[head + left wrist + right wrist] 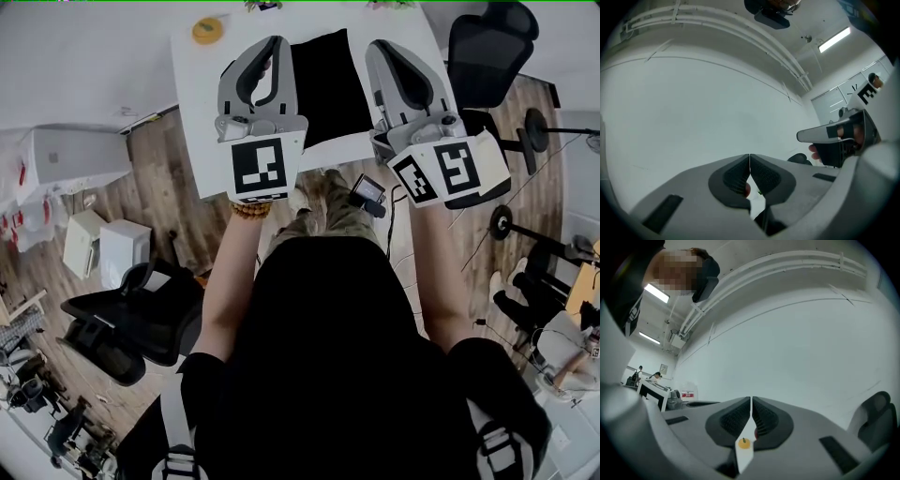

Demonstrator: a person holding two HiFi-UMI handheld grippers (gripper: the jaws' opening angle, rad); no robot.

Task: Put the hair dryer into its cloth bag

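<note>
White table [202, 112]: bag [323, 84] between claws [270, 45] [381, 47] (shut)

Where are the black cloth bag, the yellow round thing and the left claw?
black cloth bag [328, 89], head view, middle of its cloth.
yellow round thing [208, 30], head view, its top face.
left claw [749, 160], left gripper view, where its shut tips meet.

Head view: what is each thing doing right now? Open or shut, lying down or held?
Left gripper: jaws shut, nothing in them, up in the air.
Right gripper: jaws shut, nothing in them, up in the air.
Bag: lying on the table, not held.
Yellow thing: resting near the table's far corner, untouched.
</note>
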